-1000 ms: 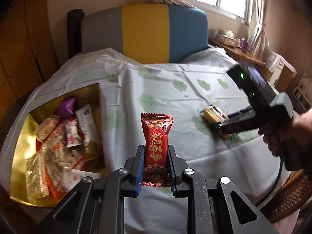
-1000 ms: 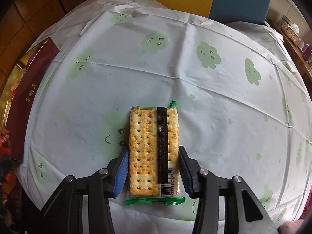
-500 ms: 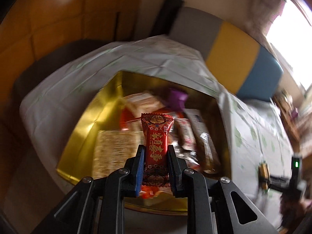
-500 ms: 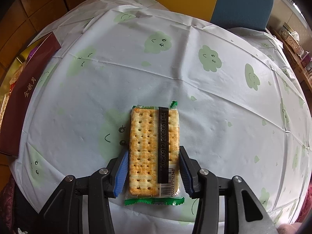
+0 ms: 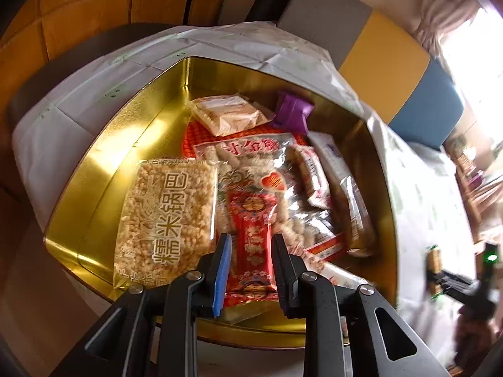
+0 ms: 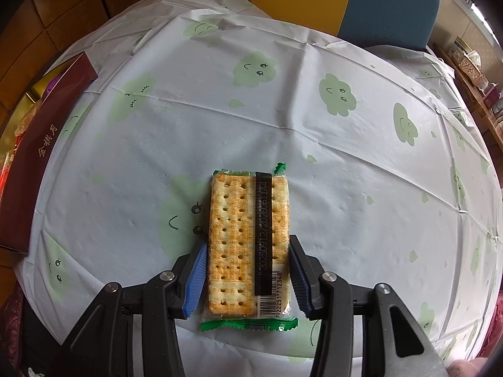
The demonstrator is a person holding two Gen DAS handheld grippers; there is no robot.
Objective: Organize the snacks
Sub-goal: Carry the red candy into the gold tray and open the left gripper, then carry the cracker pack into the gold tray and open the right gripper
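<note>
My left gripper (image 5: 251,251) hangs over the gold tin (image 5: 103,157). A red snack packet (image 5: 253,238) lies between its fingers, and a small gap shows on each side, so the jaws stand open. The tin holds several snack packs, among them a rice cake pack (image 5: 166,213) and a purple candy (image 5: 292,111). My right gripper (image 6: 248,267) is low on the table, with a clear-wrapped cracker pack (image 6: 248,238) between its blue pads (image 6: 196,276). The pads sit at the pack's sides; I cannot tell whether they press it.
A dark red box lid (image 6: 41,157) lies along the table's left edge in the right wrist view, next to the tin. A grey, yellow and blue chair back (image 5: 386,59) stands behind the table. A white cloth with green clouds (image 6: 283,94) covers the table.
My left gripper has swung left from the table to over the gold tin, come down, and its jaws have opened off the red packet. My right gripper has stayed around the cracker pack.
</note>
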